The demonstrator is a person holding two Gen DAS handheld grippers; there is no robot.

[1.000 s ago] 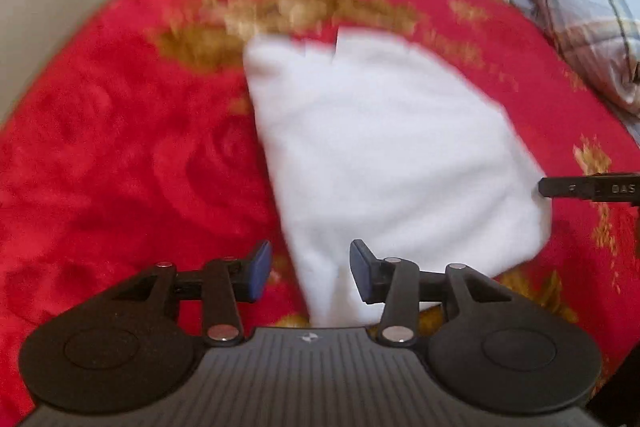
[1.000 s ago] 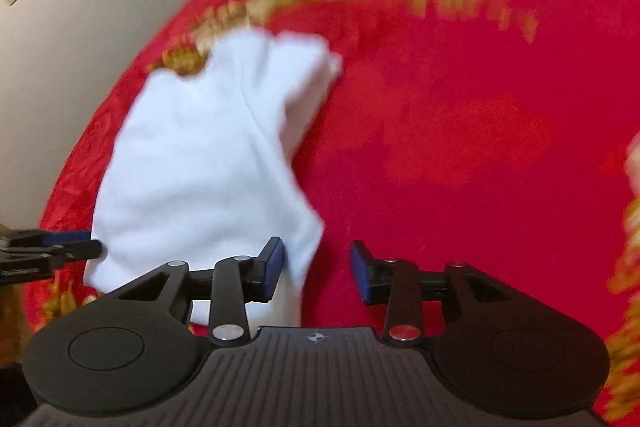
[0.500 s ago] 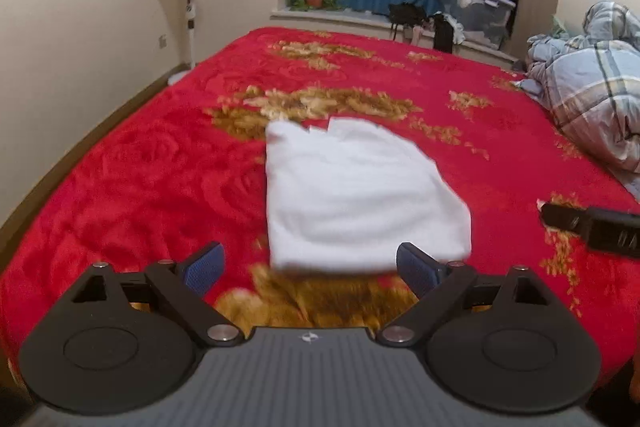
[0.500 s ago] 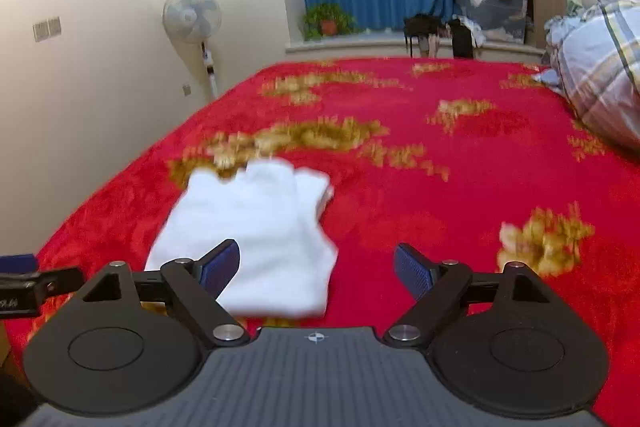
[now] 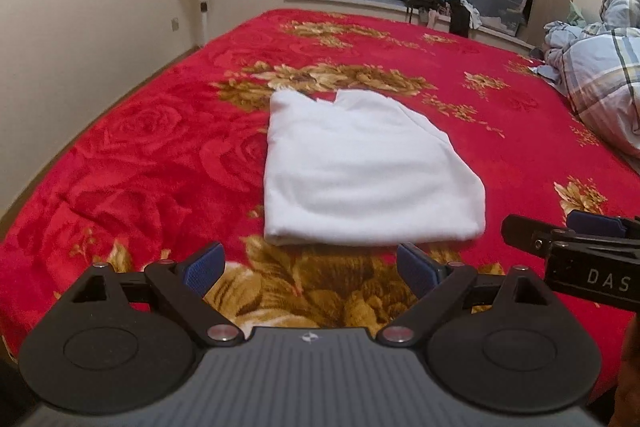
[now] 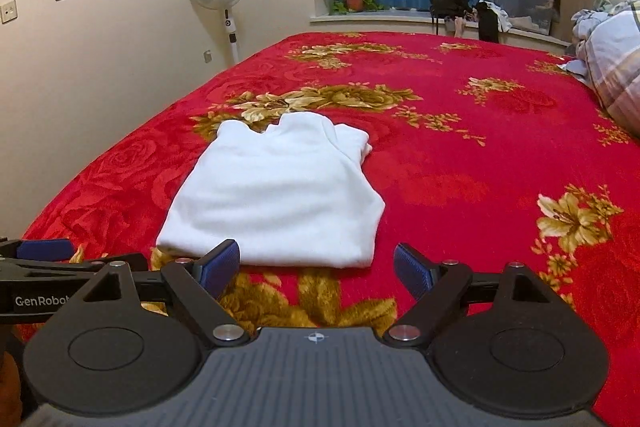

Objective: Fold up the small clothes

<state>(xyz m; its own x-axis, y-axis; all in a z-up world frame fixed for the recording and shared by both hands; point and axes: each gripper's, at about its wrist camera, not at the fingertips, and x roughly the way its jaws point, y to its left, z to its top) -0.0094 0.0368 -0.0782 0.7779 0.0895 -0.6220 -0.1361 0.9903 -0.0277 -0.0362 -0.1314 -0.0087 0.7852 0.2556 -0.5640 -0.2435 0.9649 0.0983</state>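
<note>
Left wrist view: the left gripper, jaws spread and empty, faces a folded white cloth garment on the red floral blanket, beside a clear lidded storage bin holding clothes; right wrist view: the right gripper, equally spread and empty, sits near the garment, with "GenRobot" legible on the other gripper's arm.

On my left wrist feed I read the white letters "DAS", cut off by the frame edge, on the black body of the right gripper where it pokes in from the right. On my right wrist feed I read "GenRobot", its end hidden behind my own gripper's arm, in white on the black bar of the left gripper at the left edge. I can read nothing else in either view.
</note>
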